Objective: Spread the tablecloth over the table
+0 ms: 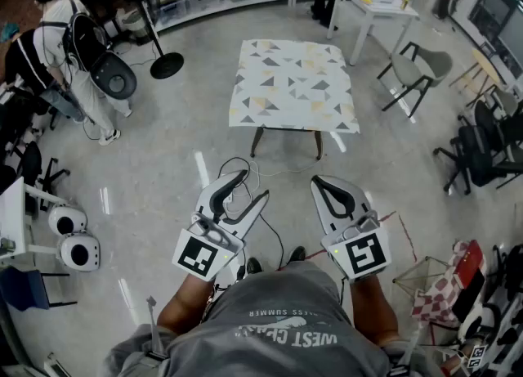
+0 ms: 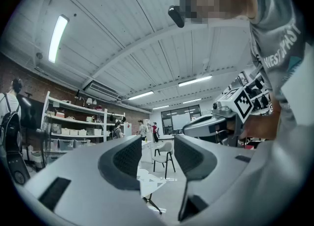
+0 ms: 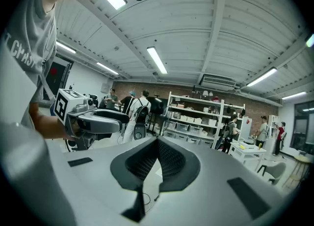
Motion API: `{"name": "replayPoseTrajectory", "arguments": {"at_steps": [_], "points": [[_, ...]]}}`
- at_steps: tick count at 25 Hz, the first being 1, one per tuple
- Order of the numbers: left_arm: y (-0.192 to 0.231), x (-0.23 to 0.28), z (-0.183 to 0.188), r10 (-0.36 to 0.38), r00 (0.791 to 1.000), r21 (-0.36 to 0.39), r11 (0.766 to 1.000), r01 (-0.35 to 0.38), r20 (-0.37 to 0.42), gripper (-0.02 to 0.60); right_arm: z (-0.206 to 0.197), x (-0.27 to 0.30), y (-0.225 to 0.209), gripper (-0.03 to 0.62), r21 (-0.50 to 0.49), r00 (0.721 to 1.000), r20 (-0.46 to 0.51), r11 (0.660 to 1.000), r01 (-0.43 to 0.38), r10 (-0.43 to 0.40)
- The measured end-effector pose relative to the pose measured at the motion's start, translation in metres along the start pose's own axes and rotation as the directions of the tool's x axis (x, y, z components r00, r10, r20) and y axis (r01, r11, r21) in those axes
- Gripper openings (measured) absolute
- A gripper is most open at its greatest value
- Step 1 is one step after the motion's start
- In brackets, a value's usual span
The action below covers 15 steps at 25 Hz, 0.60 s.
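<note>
Grey shirt [image 1: 286, 326]: filling the bottom of the head view, with both forearms reaching out from it and holding the grippers roughly level above the floor [image 1: 163, 179].
Left gripper [image 1: 254, 185]: holding its jaws partly apart with nothing between them; only the far-off table is showing through the gap.
Right gripper [image 1: 325, 187]: pressing its jaws together and gripping nothing.
Tablecloth [image 1: 292, 83]: lying flat on the table [image 1: 257, 143], covering the tabletop out to all four edges and drooping a little over the near edge. No large fold or bunching is showing.
Gap to the cloth: both grippers are hanging well apart from the cloth, on the near side of the table.
Done: the spreading is looking finished, since no bare tabletop is showing and neither gripper is touching the cloth.
Left to do: probably nothing. At most the person might be evening out the overhang along the near edge, though the head view is giving too little detail to judge that.
</note>
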State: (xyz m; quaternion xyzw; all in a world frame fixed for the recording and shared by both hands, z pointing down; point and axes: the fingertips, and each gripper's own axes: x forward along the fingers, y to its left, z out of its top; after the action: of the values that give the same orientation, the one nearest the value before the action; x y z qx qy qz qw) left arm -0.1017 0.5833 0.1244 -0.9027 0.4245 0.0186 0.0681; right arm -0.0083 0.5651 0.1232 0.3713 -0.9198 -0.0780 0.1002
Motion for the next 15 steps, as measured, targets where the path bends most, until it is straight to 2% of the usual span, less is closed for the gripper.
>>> {"name": "replayPoseTrajectory", "arguments": {"at_steps": [6,11,12,14,15], "points": [[0.007,-0.018,0.003,-0.025,0.999,-0.003,1.0,0.025,0.024,0.188,0.004,0.003,0.018,0.009,-0.004,1.0,0.001,1.0,0.023,-0.023],[0.005,-0.026,0.003,-0.046,0.998,-0.019,0.999,0.047,0.038,0.188,0.011,0.001,0.036,0.025,0.019,0.999,0.039,1.0,-0.01,0.009],[0.005,-0.027,0.002,-0.049,0.998,-0.021,0.999,0.05,0.038,0.189,0.011,0.002,0.039,0.062,0.02,0.999,0.041,1.0,-0.016,0.015],[0.006,-0.029,0.002,-0.052,0.998,-0.025,0.998,0.053,0.04,0.189,0.011,0.004,0.042,0.193,0.028,0.999,0.037,0.999,-0.022,0.021],[0.006,-0.03,0.003,-0.053,0.998,-0.027,0.998,0.054,0.042,0.189,0.012,0.004,0.043,0.22,0.03,0.999,0.033,0.999,-0.023,0.022]]}}
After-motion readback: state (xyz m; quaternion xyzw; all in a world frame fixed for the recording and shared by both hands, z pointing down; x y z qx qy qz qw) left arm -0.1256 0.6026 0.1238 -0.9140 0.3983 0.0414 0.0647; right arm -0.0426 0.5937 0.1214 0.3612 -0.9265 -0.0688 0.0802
